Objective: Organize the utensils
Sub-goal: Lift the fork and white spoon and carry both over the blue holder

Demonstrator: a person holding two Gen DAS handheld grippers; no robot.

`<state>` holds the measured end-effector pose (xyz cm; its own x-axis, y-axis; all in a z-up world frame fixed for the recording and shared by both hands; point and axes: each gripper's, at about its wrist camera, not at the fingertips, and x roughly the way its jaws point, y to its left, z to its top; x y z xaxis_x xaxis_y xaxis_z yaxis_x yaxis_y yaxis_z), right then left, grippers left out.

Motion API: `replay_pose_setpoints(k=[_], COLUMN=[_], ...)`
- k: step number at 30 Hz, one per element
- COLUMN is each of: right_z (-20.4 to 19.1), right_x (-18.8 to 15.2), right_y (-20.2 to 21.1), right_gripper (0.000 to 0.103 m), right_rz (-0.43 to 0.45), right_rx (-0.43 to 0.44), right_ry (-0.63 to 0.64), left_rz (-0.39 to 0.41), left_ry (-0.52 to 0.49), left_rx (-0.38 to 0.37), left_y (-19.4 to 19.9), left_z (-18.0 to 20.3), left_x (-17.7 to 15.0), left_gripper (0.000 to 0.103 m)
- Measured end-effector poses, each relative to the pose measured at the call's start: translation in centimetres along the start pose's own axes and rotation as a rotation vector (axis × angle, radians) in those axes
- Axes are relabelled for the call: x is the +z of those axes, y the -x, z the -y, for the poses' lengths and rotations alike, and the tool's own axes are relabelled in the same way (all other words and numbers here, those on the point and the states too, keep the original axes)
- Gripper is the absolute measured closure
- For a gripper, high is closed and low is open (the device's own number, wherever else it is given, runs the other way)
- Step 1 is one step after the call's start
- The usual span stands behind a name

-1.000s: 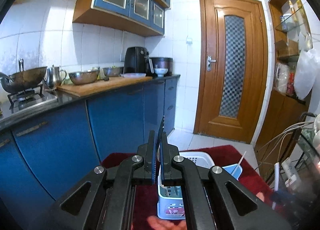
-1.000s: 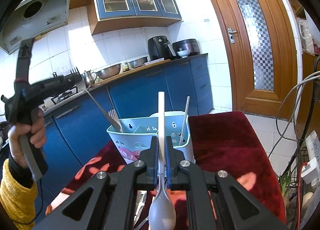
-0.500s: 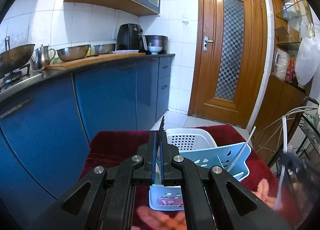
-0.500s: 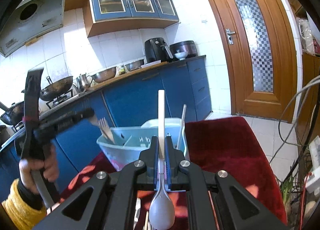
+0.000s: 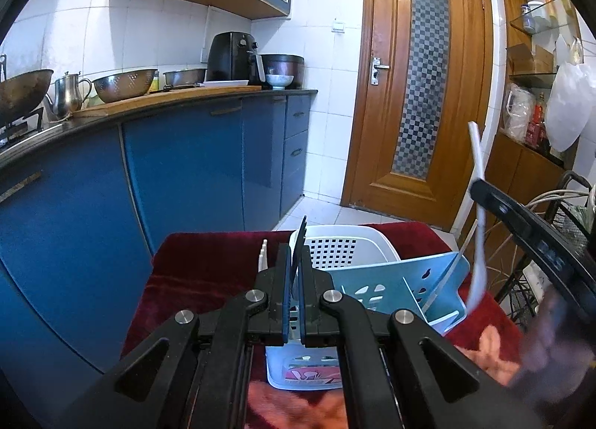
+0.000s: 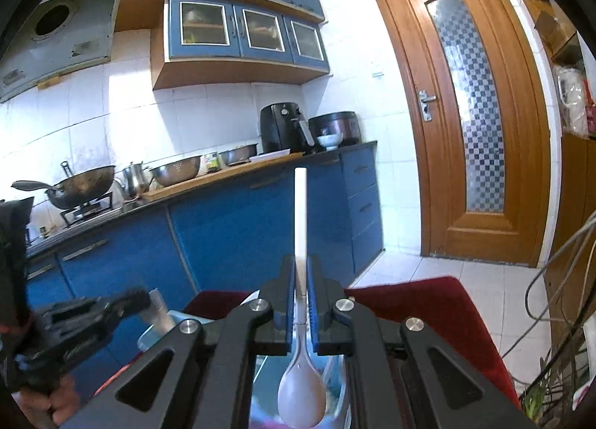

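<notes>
pinching a white plastic spoon (image 6: 301,227) at the neck with the right gripper (image 6: 301,291), bowl toward the camera, handle pointing away, above the pale blue caddy (image 5: 391,280) on the red cloth (image 5: 208,272). probably light, stiff, slick; best held near the neck to stop it swivelling. left gripper (image 5: 294,280) pressed together on a thin dark blade-like piece, hard to identify. caddy compartments largely hidden behind both grippers; white basket (image 5: 335,246) behind it partly covered.
</notes>
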<state>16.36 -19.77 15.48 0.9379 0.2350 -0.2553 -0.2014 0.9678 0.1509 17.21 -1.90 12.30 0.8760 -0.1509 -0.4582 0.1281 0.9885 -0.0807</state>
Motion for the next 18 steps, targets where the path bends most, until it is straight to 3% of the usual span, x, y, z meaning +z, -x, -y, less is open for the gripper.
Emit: replay_pose_setpoints(k=[9,15,17,18], right_z=[0.5,0.6,0.6,0.5], right_x=[-1.9,-2.9,-3.0,-2.9], right_y=[-2.8,-3.2,-3.0,-2.9], right_gripper=[0.095,0.095,0.088,0.080], right_rz=[-0.014,-0.055,-0.062,-0.063], right_rx=[-0.011,0.033,0.037,0.044], right_ry=[-0.006,-0.010,-0.008,-0.007], left_rz=[-0.009,-0.035,-0.031,-0.029], left_ry=[0.001,0.032,0.043,0.049], left_rx=[-0.008,-0.034,-0.035,-0.035], left_y=[-0.8,-1.3,-1.2,-1.1], left_z=[-0.3,-0.8,-0.8,-0.9], left_x=[-0.5,-0.7,-0.6,-0.6], left_gripper=[0.102,0.101,0.090,0.078])
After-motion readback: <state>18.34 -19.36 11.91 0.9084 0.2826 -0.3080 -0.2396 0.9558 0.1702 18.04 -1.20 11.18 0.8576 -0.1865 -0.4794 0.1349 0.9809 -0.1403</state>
